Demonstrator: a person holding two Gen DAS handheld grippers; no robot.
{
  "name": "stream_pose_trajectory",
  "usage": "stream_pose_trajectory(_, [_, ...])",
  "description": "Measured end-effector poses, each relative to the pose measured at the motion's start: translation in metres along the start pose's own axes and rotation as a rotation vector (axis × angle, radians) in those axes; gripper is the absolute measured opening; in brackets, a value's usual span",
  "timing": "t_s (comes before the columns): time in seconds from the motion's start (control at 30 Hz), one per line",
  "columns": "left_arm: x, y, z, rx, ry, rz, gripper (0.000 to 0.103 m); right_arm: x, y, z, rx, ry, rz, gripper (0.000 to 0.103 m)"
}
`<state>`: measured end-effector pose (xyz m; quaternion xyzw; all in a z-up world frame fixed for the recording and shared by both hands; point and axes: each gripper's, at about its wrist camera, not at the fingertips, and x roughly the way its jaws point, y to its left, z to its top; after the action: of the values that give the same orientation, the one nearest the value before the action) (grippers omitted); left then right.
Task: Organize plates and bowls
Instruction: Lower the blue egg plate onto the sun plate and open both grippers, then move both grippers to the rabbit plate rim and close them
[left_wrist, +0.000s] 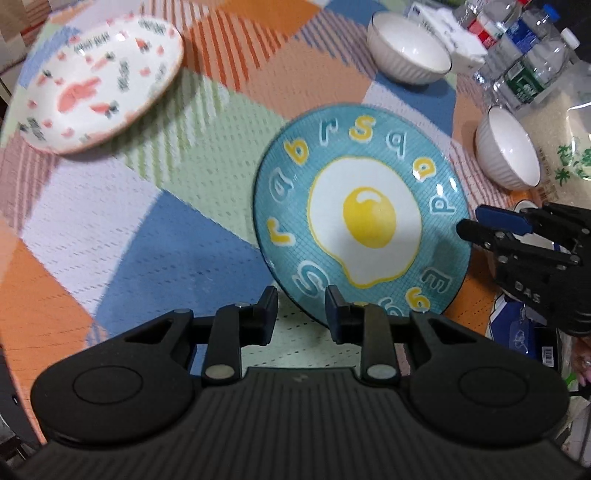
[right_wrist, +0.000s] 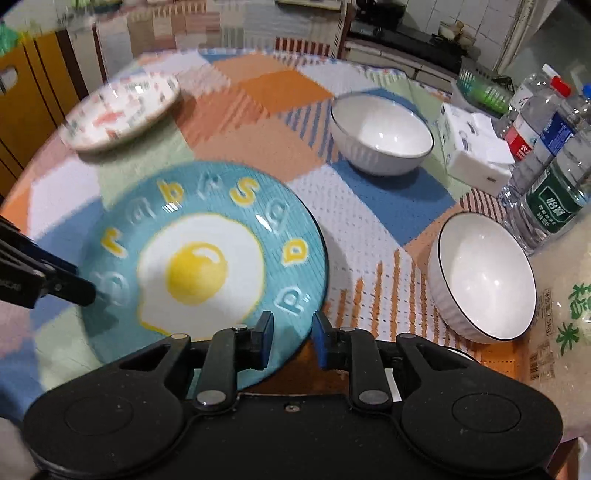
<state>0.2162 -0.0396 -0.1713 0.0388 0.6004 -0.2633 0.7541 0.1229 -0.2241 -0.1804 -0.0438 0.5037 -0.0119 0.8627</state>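
A blue plate (left_wrist: 364, 221) (right_wrist: 199, 266) with a fried-egg picture and raised letters hangs tilted just above the checked tablecloth (left_wrist: 110, 229). My left gripper (left_wrist: 301, 314) is shut on its near rim; in the right wrist view it (right_wrist: 86, 293) comes in from the left edge. My right gripper (right_wrist: 293, 332) (left_wrist: 467, 221) is at the opposite rim. The rim passes between its blue pads, and a gap shows beside it. A pink-patterned plate (left_wrist: 99, 85) (right_wrist: 122, 110) lies at the far left. Two white ribbed bowls (right_wrist: 380, 133) (right_wrist: 484, 273) stand upright on the right.
Several water bottles (right_wrist: 546, 166) and a white tissue box (right_wrist: 476, 147) crowd the far right of the table. A clear bag of rice (right_wrist: 569, 314) lies beside the nearer bowl. Wooden cabinets (right_wrist: 40, 81) stand past the table's left edge.
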Motion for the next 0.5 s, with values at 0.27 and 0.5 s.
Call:
stream_pose_trajectory(0.27, [-0.066, 0.004, -0.016, 0.048, -0.128, 0.047, 0.027, -0.062, 0.002, 0.01, 0.049, -0.109, 0.152, 0.029])
stream_pose_trajectory(0.5, [-0.116, 0.015, -0.033, 0.061, -0.224, 0.111, 0.03, -0.093, 0.017, 0.019, 0.036, -0.18, 0.24, 0.045])
